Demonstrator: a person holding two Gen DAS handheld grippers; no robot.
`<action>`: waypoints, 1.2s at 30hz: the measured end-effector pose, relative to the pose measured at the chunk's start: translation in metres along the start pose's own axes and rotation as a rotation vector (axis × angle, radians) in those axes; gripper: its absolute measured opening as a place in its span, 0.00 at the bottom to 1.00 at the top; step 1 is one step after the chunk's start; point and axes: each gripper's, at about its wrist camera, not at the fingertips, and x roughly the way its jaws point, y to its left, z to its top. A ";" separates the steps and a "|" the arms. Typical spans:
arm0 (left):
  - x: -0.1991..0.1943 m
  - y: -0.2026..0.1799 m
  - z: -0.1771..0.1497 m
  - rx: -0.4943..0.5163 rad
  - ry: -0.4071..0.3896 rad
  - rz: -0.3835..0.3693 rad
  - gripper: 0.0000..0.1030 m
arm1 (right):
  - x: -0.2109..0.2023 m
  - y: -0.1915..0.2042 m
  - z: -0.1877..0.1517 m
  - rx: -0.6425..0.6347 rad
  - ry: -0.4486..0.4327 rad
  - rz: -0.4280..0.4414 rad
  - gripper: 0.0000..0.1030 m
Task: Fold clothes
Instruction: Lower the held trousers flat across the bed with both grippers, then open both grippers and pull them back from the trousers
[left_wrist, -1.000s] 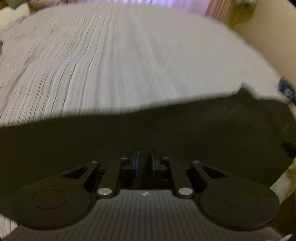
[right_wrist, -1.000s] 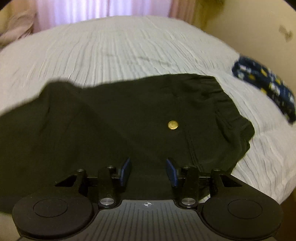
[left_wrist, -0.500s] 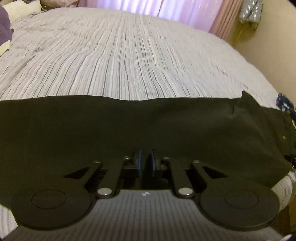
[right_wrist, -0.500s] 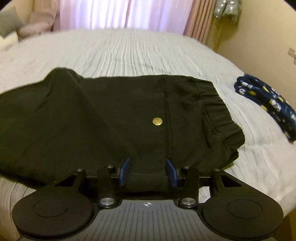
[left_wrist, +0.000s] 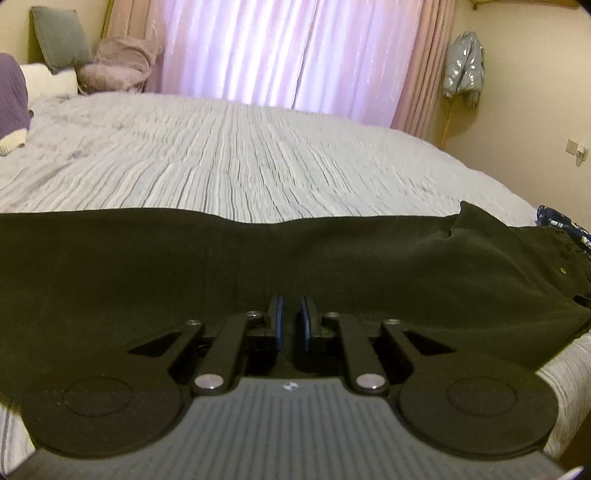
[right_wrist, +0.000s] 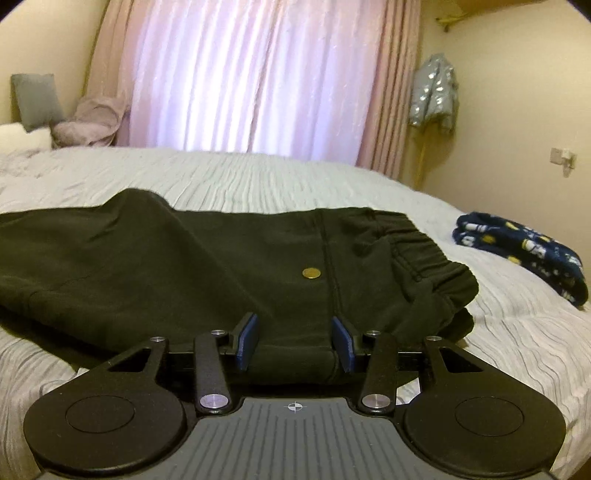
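Observation:
Black trousers (left_wrist: 221, 266) lie spread across the striped bed (left_wrist: 258, 158), with one long edge running left to right. My left gripper (left_wrist: 291, 321) sits low at their near edge, its blue pads nearly together and shut on the dark cloth. The right wrist view shows the waist end of the trousers (right_wrist: 184, 258), with the elastic waistband (right_wrist: 424, 251) on the right and a brass button (right_wrist: 311, 273) beside the centre seam. My right gripper (right_wrist: 293, 339) stands open, and the trousers' near folded edge lies between its widely spread pads without being pinched.
A navy patterned garment (right_wrist: 524, 247) lies on the bed to the right of the trousers. Pillows (left_wrist: 59, 40) and a purple blanket (left_wrist: 11, 96) sit at the far left. Behind the bed hang pink curtains (right_wrist: 240, 74) and a silvery jacket (right_wrist: 434, 92), by the right wall.
Both cameras have tilted up and levelled, bringing the curtains and wall into view. The trousers have settled flat on the bed. Neither gripper's finger spacing has changed.

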 end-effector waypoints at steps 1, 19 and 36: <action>-0.002 -0.002 0.001 0.004 -0.004 0.006 0.11 | -0.001 0.001 0.004 0.005 0.007 -0.013 0.44; -0.128 0.013 0.009 -0.109 0.071 0.343 0.32 | -0.088 0.078 0.063 0.128 0.143 0.087 0.47; -0.221 -0.057 -0.022 -0.045 0.078 0.394 0.49 | -0.198 0.087 0.055 0.177 0.082 0.130 0.88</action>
